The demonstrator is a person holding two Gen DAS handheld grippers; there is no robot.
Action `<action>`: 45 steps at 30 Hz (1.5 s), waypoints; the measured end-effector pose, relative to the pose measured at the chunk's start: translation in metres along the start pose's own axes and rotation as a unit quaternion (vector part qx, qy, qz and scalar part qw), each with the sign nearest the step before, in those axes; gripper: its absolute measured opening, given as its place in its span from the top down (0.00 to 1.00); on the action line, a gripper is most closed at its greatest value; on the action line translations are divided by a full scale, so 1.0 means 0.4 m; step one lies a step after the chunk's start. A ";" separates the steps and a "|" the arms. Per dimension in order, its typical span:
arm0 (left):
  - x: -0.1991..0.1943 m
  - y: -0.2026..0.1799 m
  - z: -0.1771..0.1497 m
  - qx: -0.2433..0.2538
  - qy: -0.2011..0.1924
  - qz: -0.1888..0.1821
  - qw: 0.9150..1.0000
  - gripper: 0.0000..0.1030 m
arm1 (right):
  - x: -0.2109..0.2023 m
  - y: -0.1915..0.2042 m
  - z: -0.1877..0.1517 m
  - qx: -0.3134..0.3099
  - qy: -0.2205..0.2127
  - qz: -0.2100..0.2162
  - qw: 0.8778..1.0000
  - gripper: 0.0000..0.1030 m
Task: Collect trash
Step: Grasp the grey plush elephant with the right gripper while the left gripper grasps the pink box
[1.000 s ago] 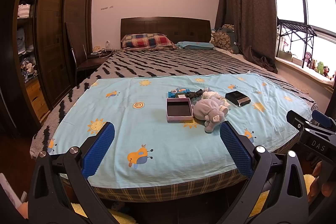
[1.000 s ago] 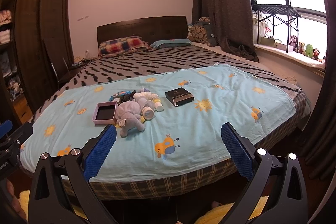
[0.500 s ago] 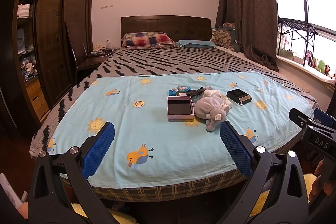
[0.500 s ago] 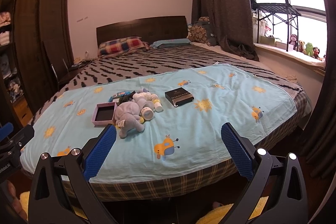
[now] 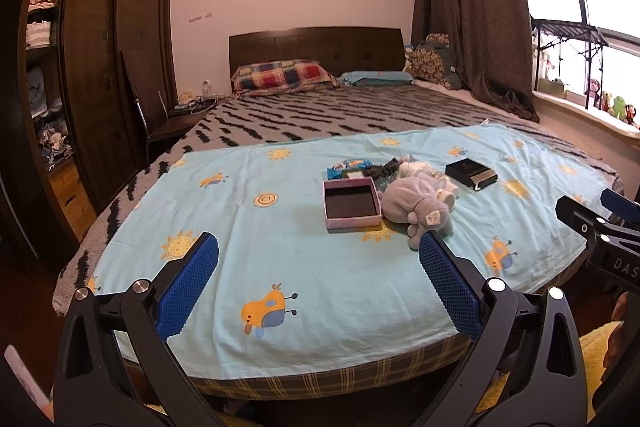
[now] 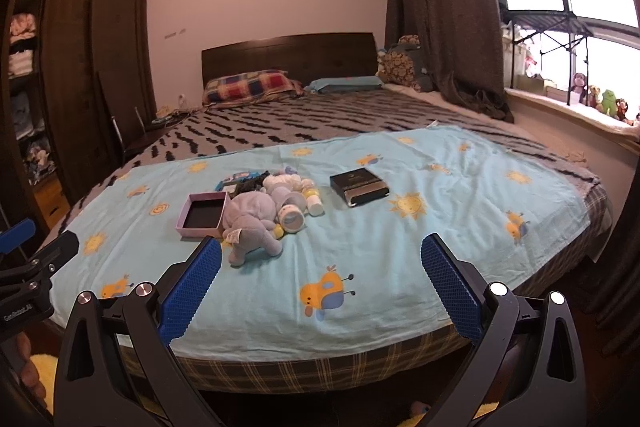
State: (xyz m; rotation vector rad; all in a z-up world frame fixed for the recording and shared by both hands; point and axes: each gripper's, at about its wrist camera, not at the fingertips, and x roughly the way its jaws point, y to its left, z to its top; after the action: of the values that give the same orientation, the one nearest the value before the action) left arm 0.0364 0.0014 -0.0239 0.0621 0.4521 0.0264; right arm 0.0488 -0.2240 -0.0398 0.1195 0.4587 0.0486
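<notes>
Both grippers are held spread and empty at the foot of the bed: the left gripper (image 5: 318, 285) and the right gripper (image 6: 320, 287) each show 2 blue pads far apart with nothing between them. No grasp has been started.

The things to be sorted lie clustered on the light blue sheet (image 5: 280, 267), and the open pink box (image 5: 351, 202) is taken as landmark. Touching its right side is the grey plush elephant (image 5: 416, 203). Just behind the box lies a blue wrapper (image 5: 348, 165), judged the likeliest trash, with a dark crumpled item (image 5: 382, 169) beside it. Well to the right of the box rests a black box (image 5: 470, 173).

A wrong pick is the main risk: the wrapper is small, low and half hidden behind the pink box, so a reach over the box could knock it or close on the plush instead. The soft sheet could also be pinched with the thin wrapper. What counts as trash cannot be told for certain.

The right wrist view shows what the left hides behind the plush: a white roll (image 6: 292, 219) and a small bottle (image 6: 314, 201) right of the pink box (image 6: 202, 215). The left wrist view shows the wrapper more openly.
</notes>
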 end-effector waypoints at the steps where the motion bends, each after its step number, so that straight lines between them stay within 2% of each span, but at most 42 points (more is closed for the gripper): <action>1: 0.011 0.000 -0.001 0.000 0.004 -0.001 1.000 0.08 | 0.012 0.002 -0.003 0.004 0.005 0.006 1.000 0.03; 6: 0.078 0.002 -0.015 0.005 0.026 -0.003 1.000 0.08 | 0.112 0.035 -0.019 0.009 0.038 0.043 0.998 0.03; 9: 0.127 0.014 -0.016 0.014 0.045 0.007 0.999 0.08 | 0.170 0.057 -0.020 0.001 0.054 0.047 0.997 0.03; 11: 0.151 0.023 -0.015 0.016 0.054 0.009 0.998 0.08 | 0.211 0.061 -0.018 0.006 0.068 0.055 0.996 0.07; 14: 0.187 0.039 -0.016 0.009 0.070 0.006 0.998 0.08 | 0.263 0.069 -0.015 0.004 0.086 0.075 0.993 0.08; 19: 0.248 0.052 -0.024 0.016 0.095 -0.017 0.995 0.08 | 0.339 0.107 -0.015 -0.001 0.100 0.084 0.991 0.08; 24: 0.296 0.060 -0.029 0.032 0.108 -0.018 0.993 0.08 | 0.399 0.135 -0.015 -0.024 0.116 0.087 0.989 0.08; 28: 0.321 0.063 -0.021 0.034 0.111 -0.027 0.993 0.08 | 0.447 0.141 -0.020 -0.034 0.136 0.093 0.986 0.24; 29: 0.326 0.063 -0.019 0.033 0.112 -0.030 0.993 0.08 | 0.455 0.143 -0.022 -0.036 0.140 0.097 0.985 0.33; 35: 0.380 0.051 -0.008 0.025 0.121 -0.058 0.991 0.08 | 0.449 0.139 -0.020 -0.036 0.128 0.110 0.985 0.51; 42: 0.453 0.031 0.023 0.017 0.120 -0.081 0.989 0.11 | 0.410 0.122 0.020 -0.044 0.089 0.106 0.989 0.55; 45: 0.501 0.035 0.041 0.000 0.127 -0.085 0.988 0.23 | 0.397 0.113 0.034 -0.044 0.075 0.108 0.990 0.56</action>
State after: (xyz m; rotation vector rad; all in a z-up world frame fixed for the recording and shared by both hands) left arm 0.2236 0.0225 -0.0954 0.0200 0.7117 -0.1347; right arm 0.1962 -0.1690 -0.0916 0.0792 0.5911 0.2913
